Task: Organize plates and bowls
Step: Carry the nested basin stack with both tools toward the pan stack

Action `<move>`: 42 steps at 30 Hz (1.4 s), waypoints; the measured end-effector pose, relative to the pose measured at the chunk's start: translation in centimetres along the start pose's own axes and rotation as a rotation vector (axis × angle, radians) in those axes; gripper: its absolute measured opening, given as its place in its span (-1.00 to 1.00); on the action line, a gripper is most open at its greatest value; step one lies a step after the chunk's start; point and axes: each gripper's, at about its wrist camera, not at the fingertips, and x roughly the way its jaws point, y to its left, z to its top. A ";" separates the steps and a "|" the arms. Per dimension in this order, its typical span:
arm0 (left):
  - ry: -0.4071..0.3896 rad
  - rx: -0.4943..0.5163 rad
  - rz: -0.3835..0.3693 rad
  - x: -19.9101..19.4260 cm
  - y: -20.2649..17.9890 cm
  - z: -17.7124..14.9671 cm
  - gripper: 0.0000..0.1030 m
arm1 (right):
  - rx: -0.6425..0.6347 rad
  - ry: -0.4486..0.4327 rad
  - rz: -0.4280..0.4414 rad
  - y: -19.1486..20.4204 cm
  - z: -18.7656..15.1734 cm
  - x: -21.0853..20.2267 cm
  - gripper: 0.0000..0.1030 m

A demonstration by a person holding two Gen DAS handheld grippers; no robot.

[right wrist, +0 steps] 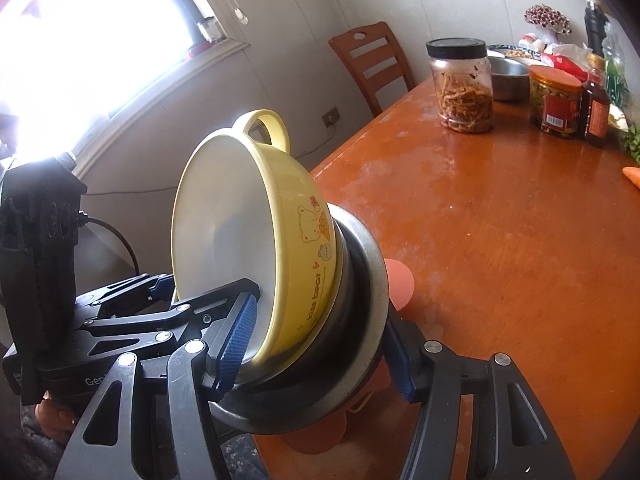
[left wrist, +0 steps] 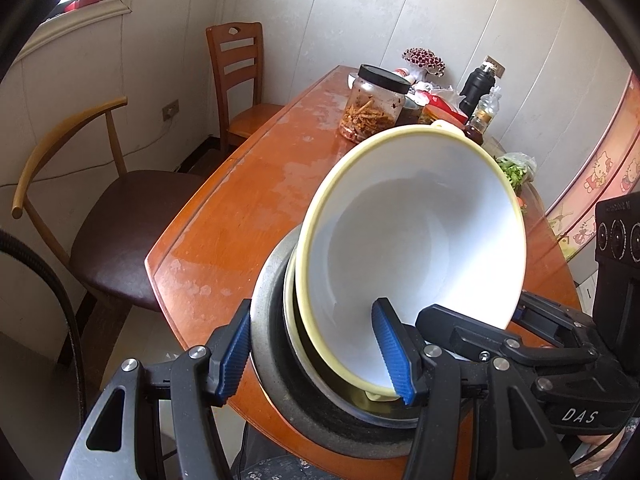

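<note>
A yellow bowl [left wrist: 412,232] with a white inside, a loop handle and a bear print [right wrist: 304,264] sits nested in a grey metal bowl [left wrist: 272,320] [right wrist: 360,320]. The stack is tilted on its side over the near edge of the orange table [left wrist: 240,208]. My left gripper [left wrist: 312,308] is shut on the stack's rim, one blue pad inside the yellow bowl and the other outside the metal bowl. My right gripper [right wrist: 320,312] is shut on the opposite rim the same way. A salmon-pink plastic piece [right wrist: 400,280] shows partly behind and under the stack.
At the table's far end stand a black-lidded jar of pickled strips [left wrist: 374,104] [right wrist: 464,88], a steel bowl [right wrist: 508,76], more jars, bottles and greens [left wrist: 514,168]. A carrot tip [right wrist: 634,176] lies at the right edge. Two chairs [left wrist: 120,224] [left wrist: 240,80] stand on the left.
</note>
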 end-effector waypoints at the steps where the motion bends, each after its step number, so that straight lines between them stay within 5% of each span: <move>1: 0.001 -0.001 0.002 0.0 0.0 0.0 0.13 | 0.001 0.003 0.000 0.0 0.0 0.1 0.22; 42: 0.002 0.012 0.037 1.3 -0.4 0.1 0.13 | 0.034 0.039 0.024 -1.1 -0.8 1.5 0.23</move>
